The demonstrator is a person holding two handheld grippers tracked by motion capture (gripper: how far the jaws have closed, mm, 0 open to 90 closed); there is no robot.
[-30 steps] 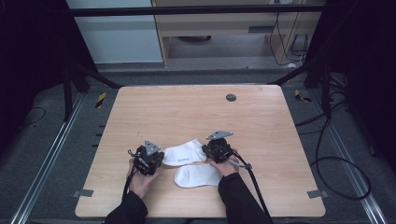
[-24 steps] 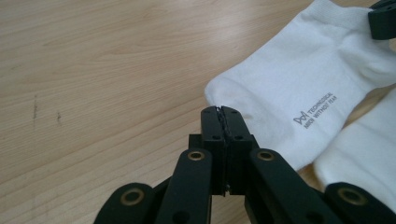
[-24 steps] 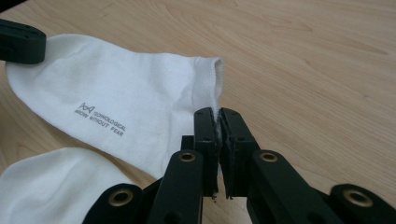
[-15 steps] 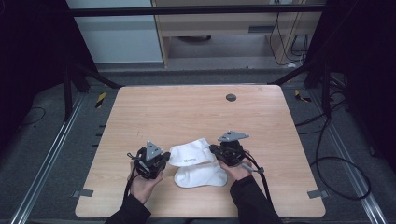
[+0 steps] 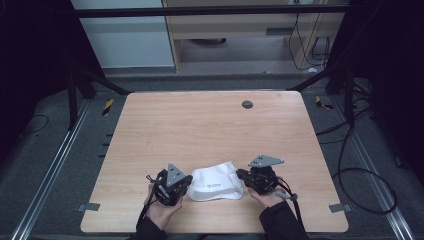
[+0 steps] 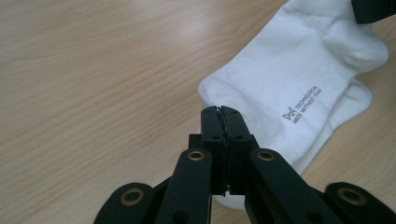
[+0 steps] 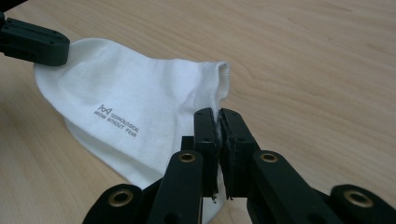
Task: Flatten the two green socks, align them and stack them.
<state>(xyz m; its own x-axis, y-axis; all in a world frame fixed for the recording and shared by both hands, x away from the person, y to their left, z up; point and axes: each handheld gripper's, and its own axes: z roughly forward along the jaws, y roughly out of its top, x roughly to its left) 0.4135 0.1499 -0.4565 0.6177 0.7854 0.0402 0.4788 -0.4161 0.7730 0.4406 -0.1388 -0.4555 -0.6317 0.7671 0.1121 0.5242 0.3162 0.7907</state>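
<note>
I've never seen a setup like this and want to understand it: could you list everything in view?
White cotton socks: two, white with small grey print, stacked at the table's near edge between the grippers.
Light wooden table: one, pale wood, centre.
Round dark grommet: one, dark grey, far side of the tabletop.
Tangled black cables: several, black, on the floor at right.
Left gripper: one, black, shut on the socks' toe end.
Right gripper: one, black, shut on the socks' cuff end.
Hands: two, at the bottom edge, each holding a gripper.
</note>
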